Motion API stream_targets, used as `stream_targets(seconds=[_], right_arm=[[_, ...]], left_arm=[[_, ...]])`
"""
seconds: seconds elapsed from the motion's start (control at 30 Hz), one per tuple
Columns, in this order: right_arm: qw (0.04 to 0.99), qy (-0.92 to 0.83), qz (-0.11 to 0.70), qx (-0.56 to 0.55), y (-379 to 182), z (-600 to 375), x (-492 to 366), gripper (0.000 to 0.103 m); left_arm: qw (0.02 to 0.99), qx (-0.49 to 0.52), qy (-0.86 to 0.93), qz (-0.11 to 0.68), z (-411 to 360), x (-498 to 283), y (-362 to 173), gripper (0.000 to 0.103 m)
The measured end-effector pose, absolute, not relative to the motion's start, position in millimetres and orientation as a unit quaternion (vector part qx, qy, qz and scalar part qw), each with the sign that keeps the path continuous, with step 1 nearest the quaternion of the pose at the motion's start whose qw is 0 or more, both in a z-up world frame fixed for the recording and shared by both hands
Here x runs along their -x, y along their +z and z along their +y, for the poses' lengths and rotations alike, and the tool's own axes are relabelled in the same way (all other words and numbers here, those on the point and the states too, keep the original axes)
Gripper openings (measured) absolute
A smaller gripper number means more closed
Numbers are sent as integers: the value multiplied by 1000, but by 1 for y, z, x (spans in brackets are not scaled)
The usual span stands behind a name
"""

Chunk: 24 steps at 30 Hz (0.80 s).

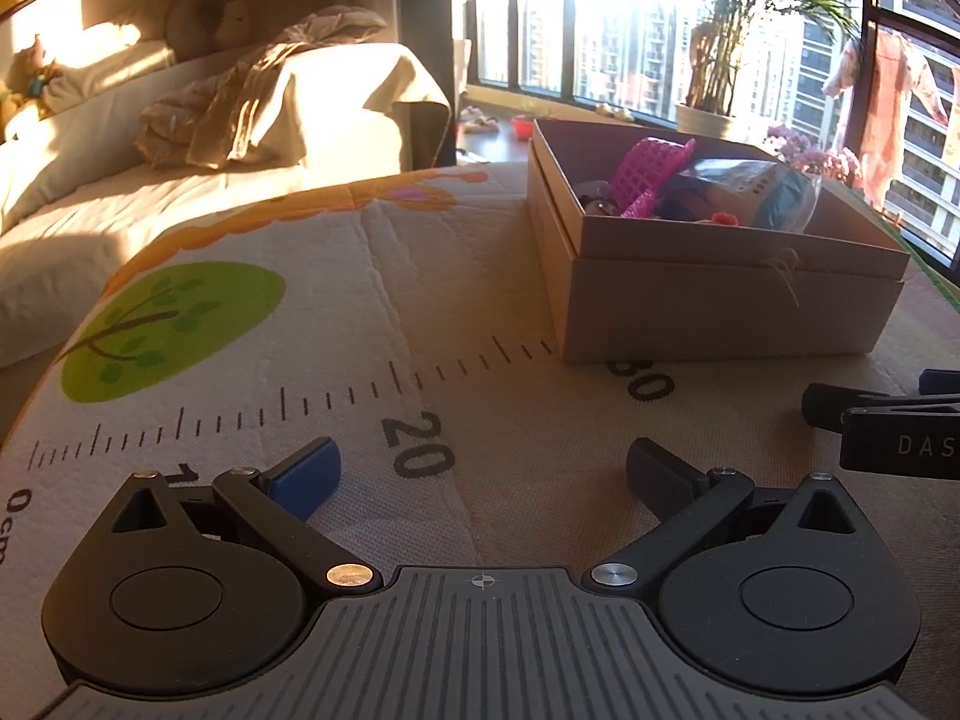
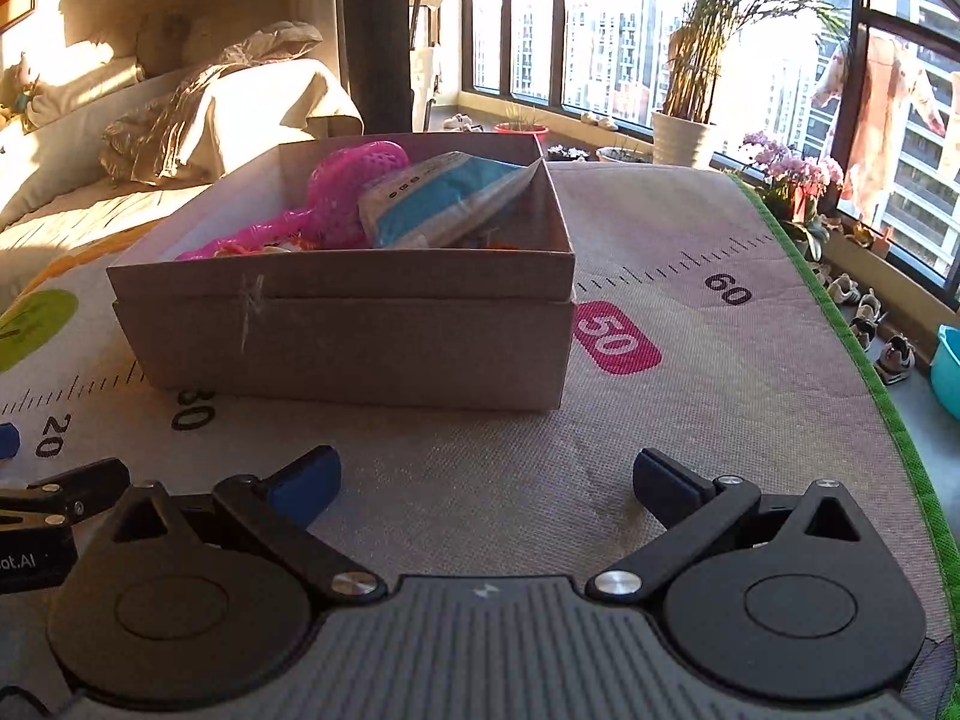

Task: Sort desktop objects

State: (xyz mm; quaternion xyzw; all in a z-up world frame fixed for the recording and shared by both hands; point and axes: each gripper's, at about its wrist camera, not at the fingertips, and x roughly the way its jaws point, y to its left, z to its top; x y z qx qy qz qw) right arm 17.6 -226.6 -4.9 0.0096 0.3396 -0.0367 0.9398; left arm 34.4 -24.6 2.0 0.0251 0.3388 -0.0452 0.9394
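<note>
A brown cardboard box (image 1: 720, 300) stands on a printed ruler mat (image 1: 360, 300); it also shows in the right wrist view (image 2: 342, 336). Inside it lie a pink plastic mesh toy (image 2: 354, 180), a blue and white packet (image 2: 444, 198) and small items. My left gripper (image 1: 483, 471) is open and empty, low over the mat, left of the box. My right gripper (image 2: 486, 477) is open and empty, just in front of the box. The right gripper's side shows at the right edge of the left wrist view (image 1: 888, 420).
A sofa (image 1: 180, 138) with cushions and a blanket stands behind the mat on the left. Windows, a potted plant (image 2: 684, 132) and flowers (image 2: 786, 174) are at the back right. The mat's green edge (image 2: 864, 360) drops to a floor with shoes and a teal bowl (image 2: 948, 372).
</note>
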Motion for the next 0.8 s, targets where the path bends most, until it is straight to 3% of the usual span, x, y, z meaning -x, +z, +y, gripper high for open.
stream_targets(seconds=[0.8], right_arm=[[940, -36, 340, -10, -5, -228, -16, 103]], left_arm=[[939, -24, -45, 339, -24, -34, 2, 103]])
